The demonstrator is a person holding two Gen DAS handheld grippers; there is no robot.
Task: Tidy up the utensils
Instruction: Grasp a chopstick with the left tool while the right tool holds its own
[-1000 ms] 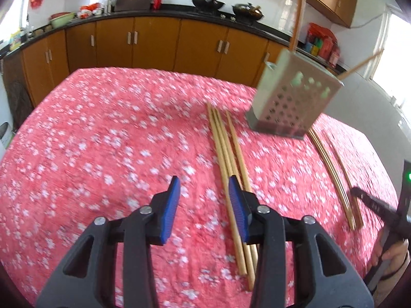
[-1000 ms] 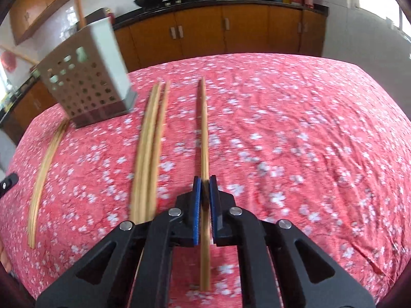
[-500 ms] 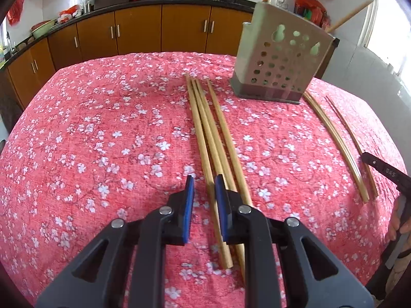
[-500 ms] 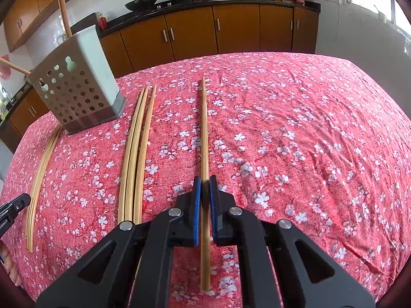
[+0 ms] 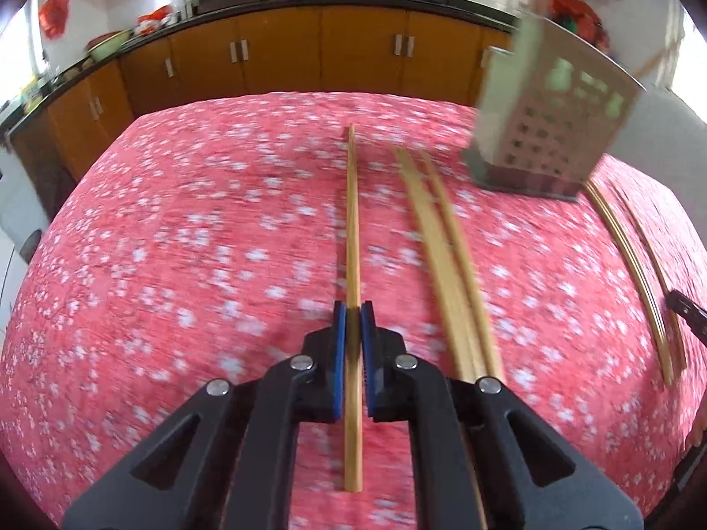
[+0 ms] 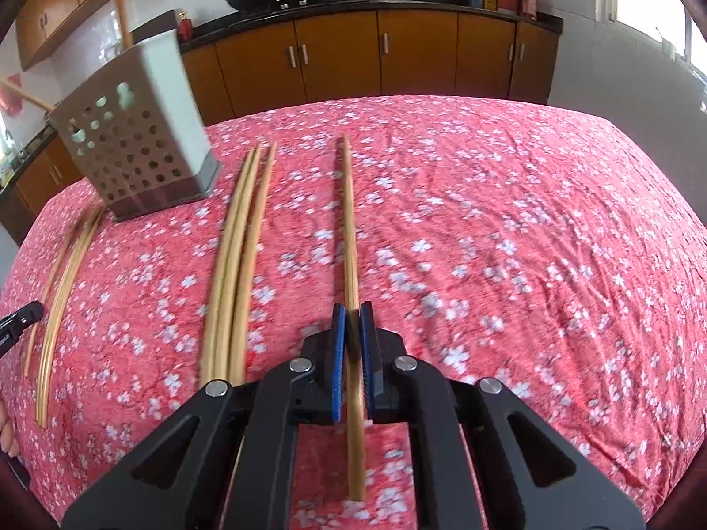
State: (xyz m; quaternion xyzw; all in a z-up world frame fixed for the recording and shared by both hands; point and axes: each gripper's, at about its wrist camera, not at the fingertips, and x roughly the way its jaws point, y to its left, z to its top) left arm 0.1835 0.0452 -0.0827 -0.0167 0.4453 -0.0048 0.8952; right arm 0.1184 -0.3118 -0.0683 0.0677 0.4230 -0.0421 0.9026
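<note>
Daylight fills both views, brightest from a blown-out window [image 6: 693,22] at two o'clock in the right wrist view. The left wrist view is smeared by motion blur across the red floral tablecloth [image 5: 176,265]; the right is sharper. Fisheye bending curves the cabinets [image 6: 375,53], and dark vignetting rings every corner. Shadows are soft.

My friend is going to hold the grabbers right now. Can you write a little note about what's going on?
Left gripper: shut on one long wooden chopstick.
Right gripper: shut on another wooden chopstick.
The perforated grey metal utensil holder stands on the red flowered tablecloth and already has sticks poking out.
Left to do: drop both held chopsticks in, then the loose bundle of three and the pair beside the holder.
</note>
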